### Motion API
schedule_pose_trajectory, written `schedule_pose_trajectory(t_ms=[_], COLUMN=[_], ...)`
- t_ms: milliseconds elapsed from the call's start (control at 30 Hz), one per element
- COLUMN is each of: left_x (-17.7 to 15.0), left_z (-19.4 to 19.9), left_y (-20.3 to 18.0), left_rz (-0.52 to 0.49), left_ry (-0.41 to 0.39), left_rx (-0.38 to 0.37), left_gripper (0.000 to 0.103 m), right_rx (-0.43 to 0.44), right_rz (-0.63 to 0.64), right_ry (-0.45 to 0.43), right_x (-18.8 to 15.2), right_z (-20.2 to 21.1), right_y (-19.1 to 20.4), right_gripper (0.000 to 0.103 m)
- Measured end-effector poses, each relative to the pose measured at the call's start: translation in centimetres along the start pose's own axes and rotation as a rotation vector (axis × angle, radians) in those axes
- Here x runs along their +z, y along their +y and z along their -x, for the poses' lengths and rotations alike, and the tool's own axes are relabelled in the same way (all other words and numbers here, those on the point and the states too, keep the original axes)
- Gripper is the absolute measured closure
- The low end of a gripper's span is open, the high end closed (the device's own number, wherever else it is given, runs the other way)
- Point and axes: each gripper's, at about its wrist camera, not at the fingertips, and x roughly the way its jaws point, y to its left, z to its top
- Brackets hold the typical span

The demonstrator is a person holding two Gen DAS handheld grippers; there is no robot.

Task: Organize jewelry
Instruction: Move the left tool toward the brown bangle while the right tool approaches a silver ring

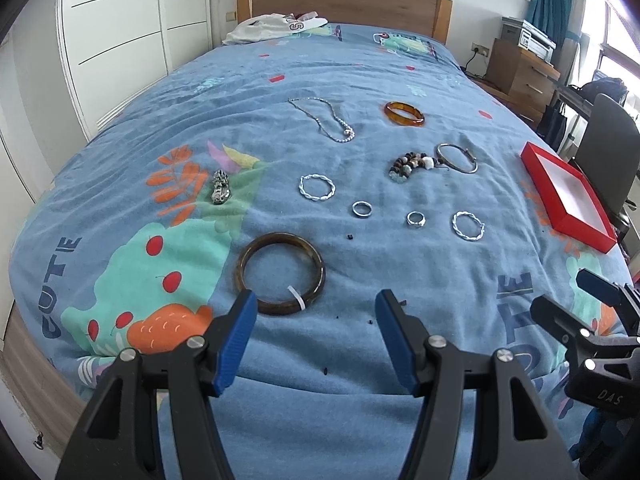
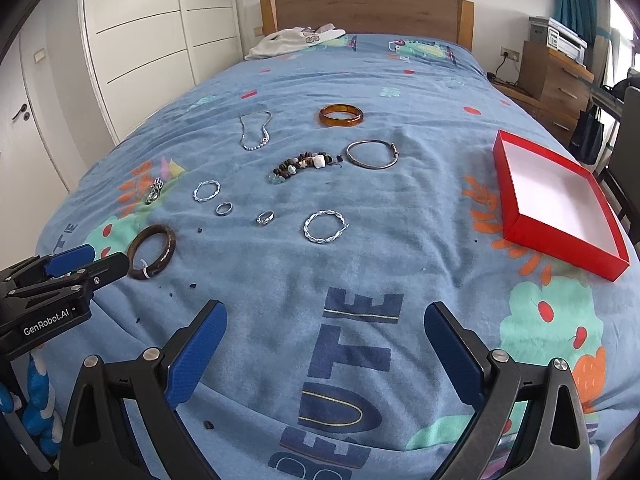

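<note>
Left wrist view: the left gripper [image 1: 314,302] hangs just above a blue patterned bedspread [image 1: 360,360], its blue-padded jaws spread wide and holding nothing. Just beyond its left finger lies a dark brown bangle [image 1: 280,274] with a small white tag on it. Farther up the bed, jewelry is scattered flat on the cloth: a twisted silver hoop [image 1: 317,187], a plain silver ring [image 1: 362,208], a second ring [image 1: 416,218], another twisted hoop [image 1: 468,226], a mixed bead bracelet [image 1: 412,166], a thin silver bangle [image 1: 457,158] just beside the beads, an amber bangle [image 1: 404,113], a silver chain necklace [image 1: 324,120] and a small metallic piece [image 1: 221,187] off to the left (too small to identify). A shallow red box [image 1: 568,196] with a white inside sits open near the bed's right edge, well apart from the jewelry.

Right wrist view: the right gripper [image 2: 324,326] is likewise released, jaws wide, hovering over the word printed on the bedspread [image 2: 360,272]. The red box [image 2: 556,200] is ahead and to its right, with nothing visible in it. The left gripper [image 2: 94,258] shows at the left edge, near the dark brown bangle [image 2: 152,252].
</note>
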Motion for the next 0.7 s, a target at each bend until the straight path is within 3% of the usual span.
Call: schedule_pose_trajectory(t_ms=[700], left_x=[0.0], left_z=[-1.4], left_y=[2.4], left_rz=[0.061], left_ry=[0.055], left_rx=[-0.057], left_gripper=[0.043], right_rx=[0.021], right_rz=[0.007], right_ry=[0.014], right_x=[0.2], right_z=[-1.1], right_y=[0.6], right_gripper=[0.011])
